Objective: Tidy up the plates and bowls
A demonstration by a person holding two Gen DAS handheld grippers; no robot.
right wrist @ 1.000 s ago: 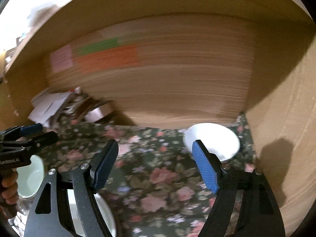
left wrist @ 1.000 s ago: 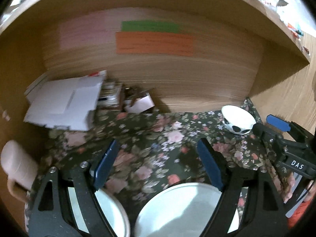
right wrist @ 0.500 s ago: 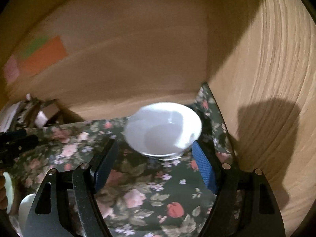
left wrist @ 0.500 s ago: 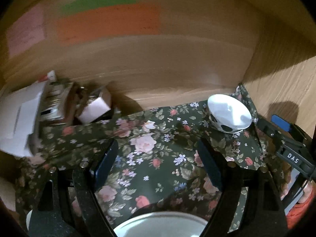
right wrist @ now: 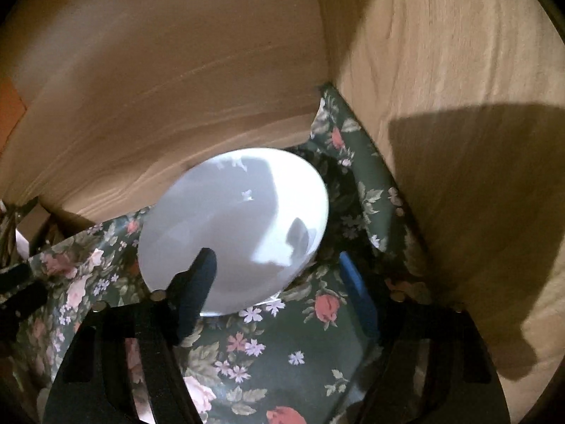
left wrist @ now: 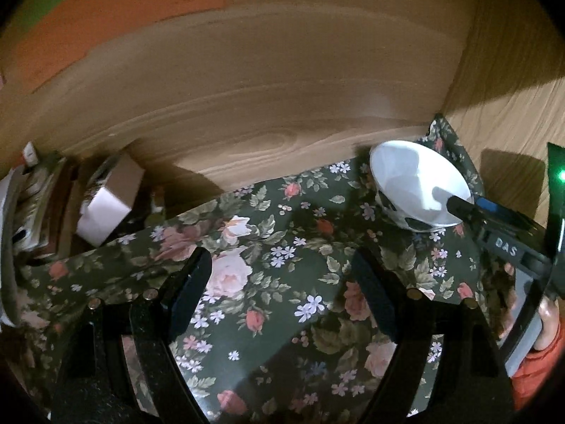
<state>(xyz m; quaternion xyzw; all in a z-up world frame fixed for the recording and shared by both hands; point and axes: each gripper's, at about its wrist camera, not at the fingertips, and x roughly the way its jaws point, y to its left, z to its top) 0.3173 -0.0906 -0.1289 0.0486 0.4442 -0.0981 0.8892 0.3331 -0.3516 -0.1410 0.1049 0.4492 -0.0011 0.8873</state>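
Left wrist view: left gripper point(left wrist: 282, 282) spread wide, empty, over dark green floral tablecloth point(left wrist: 282, 240). White ceramic bowl with black spots point(left wrist: 416, 190) in far right corner by wooden shelf wall point(left wrist: 282, 88); right gripper's finger tip at bowl rim. Small white cardboard box point(left wrist: 106, 208) at left.

Right wrist view: right gripper point(right wrist: 279, 279) released, jaws apart; left finger point(right wrist: 197, 282) over bowl point(right wrist: 233, 226) inside, right finger outside rim.

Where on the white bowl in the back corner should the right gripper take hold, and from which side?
Grip the white bowl by its near rim, one finger inside and one outside, approaching from the front: walls close off the back and right, and it flares open-topped.
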